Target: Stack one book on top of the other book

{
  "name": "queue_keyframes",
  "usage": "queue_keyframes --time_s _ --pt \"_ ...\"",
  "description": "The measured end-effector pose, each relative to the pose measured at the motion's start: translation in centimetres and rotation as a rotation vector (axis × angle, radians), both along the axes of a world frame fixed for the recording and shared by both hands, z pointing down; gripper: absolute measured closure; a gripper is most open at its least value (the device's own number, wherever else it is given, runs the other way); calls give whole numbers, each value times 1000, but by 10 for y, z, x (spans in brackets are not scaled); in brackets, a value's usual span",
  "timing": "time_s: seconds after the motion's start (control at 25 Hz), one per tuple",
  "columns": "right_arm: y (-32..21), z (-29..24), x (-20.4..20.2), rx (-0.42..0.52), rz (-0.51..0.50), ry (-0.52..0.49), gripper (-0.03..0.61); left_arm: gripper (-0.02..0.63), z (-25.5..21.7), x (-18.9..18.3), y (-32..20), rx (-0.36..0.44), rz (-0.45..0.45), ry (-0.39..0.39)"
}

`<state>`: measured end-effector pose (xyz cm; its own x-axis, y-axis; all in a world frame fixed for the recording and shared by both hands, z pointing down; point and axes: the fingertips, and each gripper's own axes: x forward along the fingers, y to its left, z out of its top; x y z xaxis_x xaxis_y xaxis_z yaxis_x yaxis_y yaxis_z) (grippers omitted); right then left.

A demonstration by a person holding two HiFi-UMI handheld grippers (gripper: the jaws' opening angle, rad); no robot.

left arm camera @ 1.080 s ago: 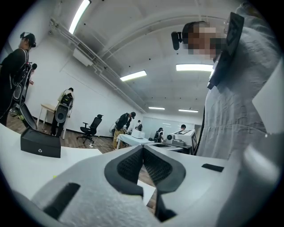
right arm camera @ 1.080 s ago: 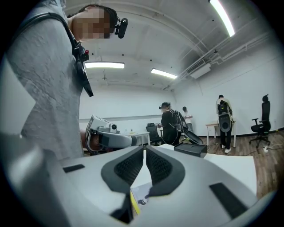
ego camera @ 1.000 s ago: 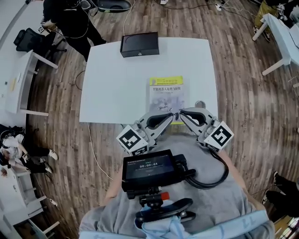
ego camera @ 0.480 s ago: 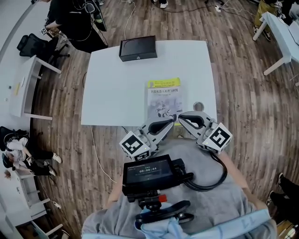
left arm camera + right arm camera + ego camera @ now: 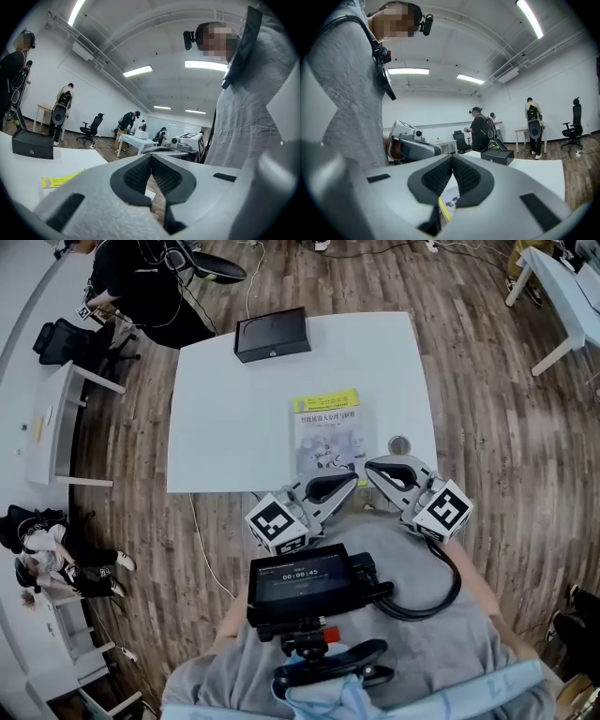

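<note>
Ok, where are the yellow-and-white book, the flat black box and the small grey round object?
Yellow-and-white book (image 5: 328, 432): head view, middle of cover.
Flat black box (image 5: 272, 334): head view, centre of top.
Small grey round object (image 5: 400, 444): head view, its middle.

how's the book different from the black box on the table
The book has a pale cover with a yellow band; the black box is dark all over. The book lies by the table edge nearest the person; the black box sits at the far edge. The book looks flatter than the black box. Both rest on the white table.
</note>
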<state>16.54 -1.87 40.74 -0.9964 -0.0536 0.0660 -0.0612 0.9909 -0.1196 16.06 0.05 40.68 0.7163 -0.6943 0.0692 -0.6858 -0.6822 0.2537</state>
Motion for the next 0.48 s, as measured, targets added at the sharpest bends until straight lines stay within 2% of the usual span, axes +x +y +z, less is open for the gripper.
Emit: queue_keyframes --time_s 0.48 --pt "-9 3 5 -12 38 6 548 595 3 3 -7 -26 32 -1"
